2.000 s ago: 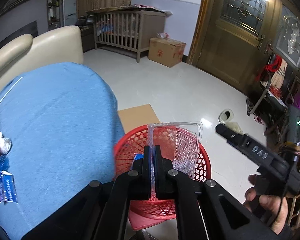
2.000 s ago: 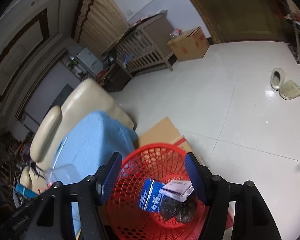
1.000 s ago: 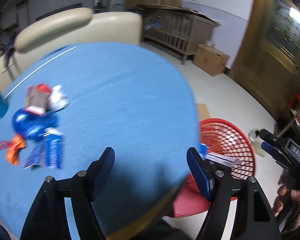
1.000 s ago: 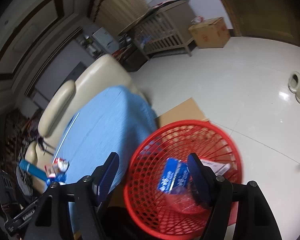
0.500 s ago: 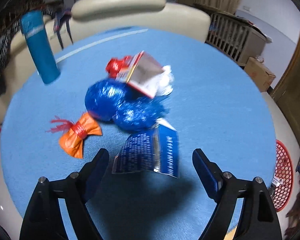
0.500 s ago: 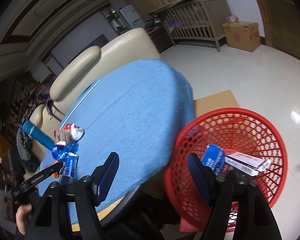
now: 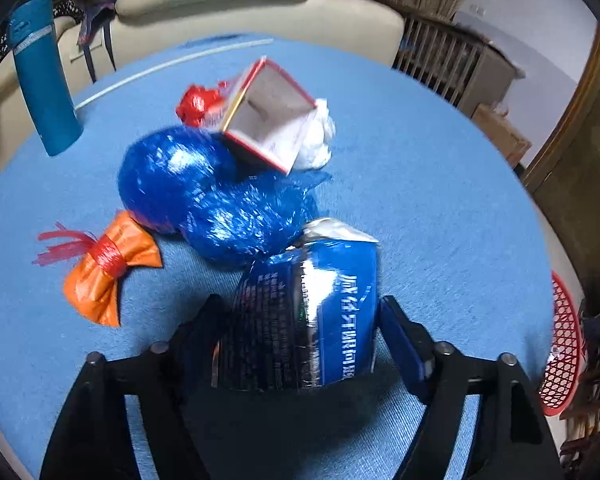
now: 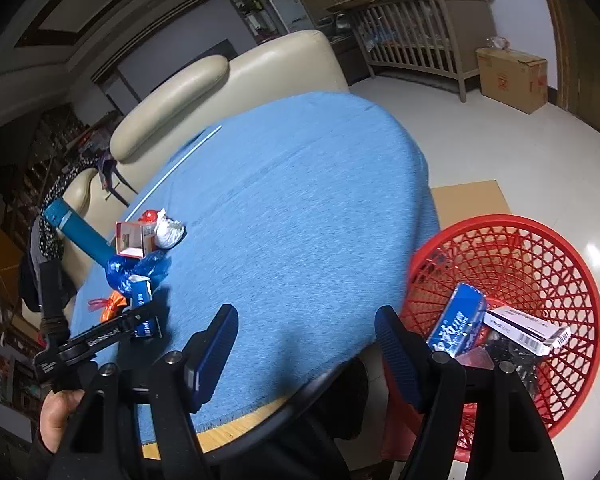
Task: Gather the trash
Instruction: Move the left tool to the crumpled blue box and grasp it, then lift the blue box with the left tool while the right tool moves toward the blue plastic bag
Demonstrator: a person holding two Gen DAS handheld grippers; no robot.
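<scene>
My left gripper [image 7: 300,320] is open, its two fingers on either side of a blue foil packet [image 7: 304,320] lying on the blue table [image 7: 440,208]. Behind the packet lie a crumpled blue plastic bag [image 7: 204,196], an orange wrapper [image 7: 104,272], an open red-and-white carton [image 7: 268,120], white crumpled paper [image 7: 316,140] and red plastic [image 7: 196,104]. My right gripper [image 8: 306,344] is open and empty over the table's near edge. The red basket [image 8: 540,248] stands on the floor to its right, holding a blue packet [image 8: 458,320] and a white box [image 8: 528,328].
A teal bottle [image 7: 44,76] stands at the table's far left. A cream sofa [image 8: 228,80] lies behind the table. Flat cardboard [image 8: 468,196] lies on the floor by the basket. A wooden crib [image 8: 416,40] and a cardboard box [image 8: 512,76] stand at the far wall.
My left gripper let the clear tray go over the basket, swung back over the table and moved in around the blue foil packet. My right gripper drew back from the basket to the table edge.
</scene>
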